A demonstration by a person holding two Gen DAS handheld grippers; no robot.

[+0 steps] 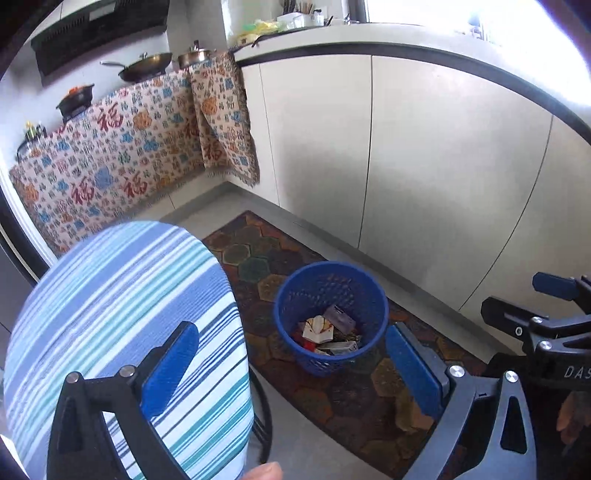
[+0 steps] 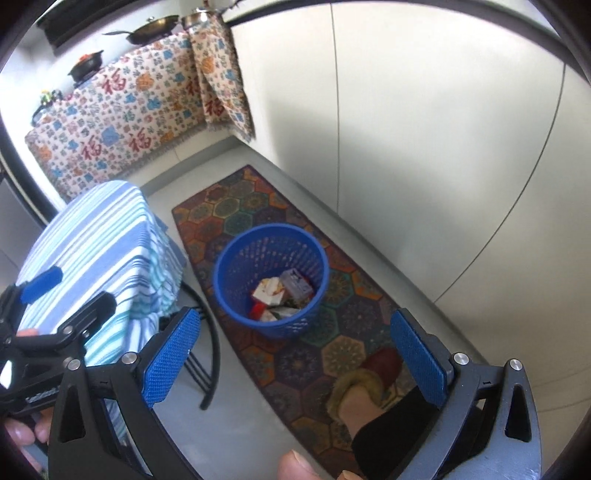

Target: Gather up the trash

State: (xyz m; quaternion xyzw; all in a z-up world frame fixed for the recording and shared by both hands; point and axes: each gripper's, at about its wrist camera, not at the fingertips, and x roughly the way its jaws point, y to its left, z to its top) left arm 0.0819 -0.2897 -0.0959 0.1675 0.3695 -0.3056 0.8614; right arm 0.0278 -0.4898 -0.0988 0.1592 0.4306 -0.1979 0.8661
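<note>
**Both tongs empty above a filled bin**

A narrow kitchen floor of pale tile runs along cream cabinet doors (image 2: 424, 155), with a hexagon-patterned rug (image 2: 258, 206) laid lengthwise on it. The blue mesh wastebasket (image 2: 271, 254) stands upright on that rug, likely so it sits within easy reach of anyone working at the cabinets. Inside the wastebasket lies the trash (image 2: 280, 295): several small cartons and wrappers resting at the bottom, one white and red, one greyish. No loose litter shows on the rug around the wastebasket.

To the left of the wastebasket, just off the rug, is a stool draped in a blue-and-white striped cloth (image 2: 99, 243), its black legs partly showing underneath. Beyond the wastebasket, a patterned cloth (image 1: 110, 147) hangs over the front of the counter (image 1: 332, 35) that carries pans.

The left tongs (image 1: 291, 365) and the right tongs (image 2: 295, 354) both hang above and nearer than the wastebasket, angled down at it, jaws spread wide with nothing between them. That reads as a drop finished, so the collecting looks done or nearly so. A slippered foot (image 2: 369, 384) rests on the rug on the near side of the wastebasket.
</note>
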